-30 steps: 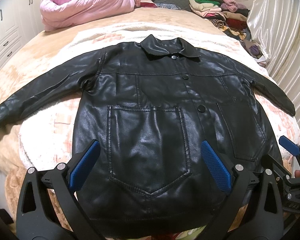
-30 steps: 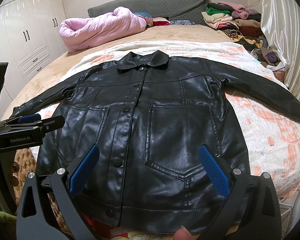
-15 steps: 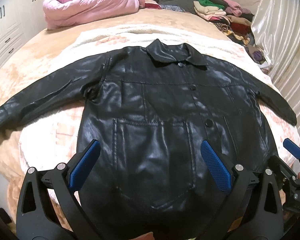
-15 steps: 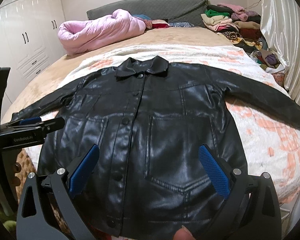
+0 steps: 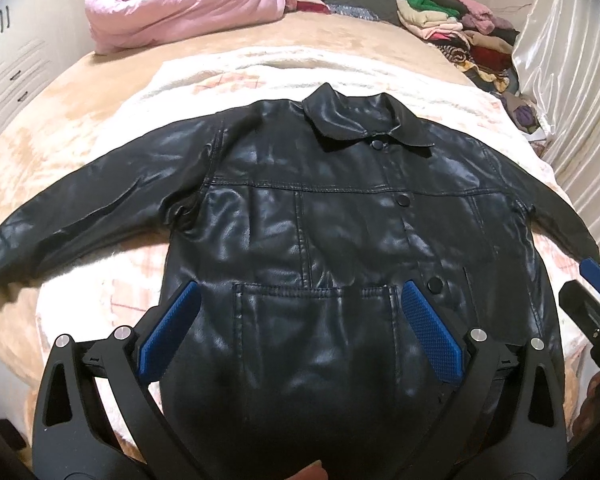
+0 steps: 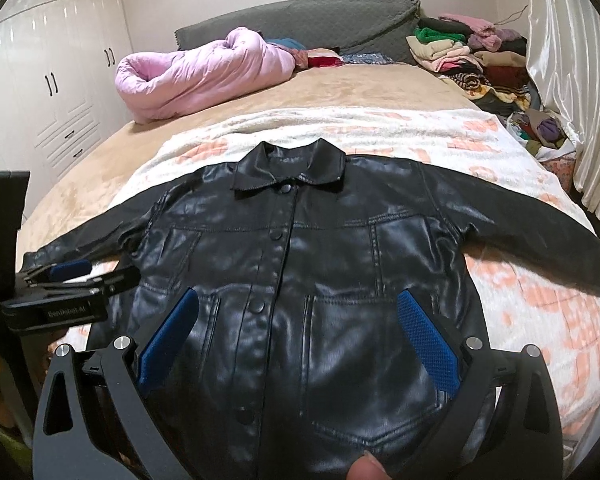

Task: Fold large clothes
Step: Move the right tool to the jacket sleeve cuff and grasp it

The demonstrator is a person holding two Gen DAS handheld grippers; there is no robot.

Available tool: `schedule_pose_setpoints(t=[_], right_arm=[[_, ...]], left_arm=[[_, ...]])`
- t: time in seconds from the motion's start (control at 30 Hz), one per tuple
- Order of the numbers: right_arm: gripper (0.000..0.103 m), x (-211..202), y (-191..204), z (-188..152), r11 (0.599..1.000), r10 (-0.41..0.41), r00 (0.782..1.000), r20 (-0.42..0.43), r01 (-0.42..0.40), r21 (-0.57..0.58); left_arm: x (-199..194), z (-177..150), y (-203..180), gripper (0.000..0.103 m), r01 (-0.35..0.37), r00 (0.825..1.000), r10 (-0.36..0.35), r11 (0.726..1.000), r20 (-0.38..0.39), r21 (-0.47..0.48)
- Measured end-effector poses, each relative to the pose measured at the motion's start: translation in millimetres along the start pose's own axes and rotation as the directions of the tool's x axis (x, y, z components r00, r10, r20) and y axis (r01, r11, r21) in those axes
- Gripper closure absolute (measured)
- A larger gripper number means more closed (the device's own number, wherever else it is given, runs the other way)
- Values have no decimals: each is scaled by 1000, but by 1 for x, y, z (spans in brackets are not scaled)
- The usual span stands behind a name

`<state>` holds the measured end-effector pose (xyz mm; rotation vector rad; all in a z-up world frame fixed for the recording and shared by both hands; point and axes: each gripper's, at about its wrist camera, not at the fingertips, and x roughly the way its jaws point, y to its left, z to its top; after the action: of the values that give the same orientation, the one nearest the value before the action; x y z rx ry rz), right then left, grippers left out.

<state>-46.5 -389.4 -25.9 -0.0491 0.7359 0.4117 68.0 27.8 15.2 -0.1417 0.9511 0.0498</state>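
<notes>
Jacket [image 6: 300,280] beside left gripper [image 6: 60,280] marked "GenRobot.AI".

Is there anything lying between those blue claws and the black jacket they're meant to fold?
Nothing visible does. The black jacket lies spread flat on the blanket, and both the left gripper and right gripper sit open directly over its lower half, with no other item on it.

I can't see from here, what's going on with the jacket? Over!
Left gripper open, right gripper open, both over the lower front. Black leather jacket flat on the bed, buttoned, sleeves spread, unfolded. Nothing on it.
</notes>
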Motion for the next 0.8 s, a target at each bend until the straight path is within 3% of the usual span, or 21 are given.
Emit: schedule_pose_setpoints(t=[0.47, 0.8], right_arm=[[4, 19, -37, 32, 996, -38, 999, 14, 36, 83], [4, 27, -91, 49, 978, -103, 994, 34, 95, 184]], left_arm=[[22, 39, -19, 9, 60, 998, -60, 998, -4, -4], [46, 60, -36, 9, 85, 996, -85, 996, -29, -2]])
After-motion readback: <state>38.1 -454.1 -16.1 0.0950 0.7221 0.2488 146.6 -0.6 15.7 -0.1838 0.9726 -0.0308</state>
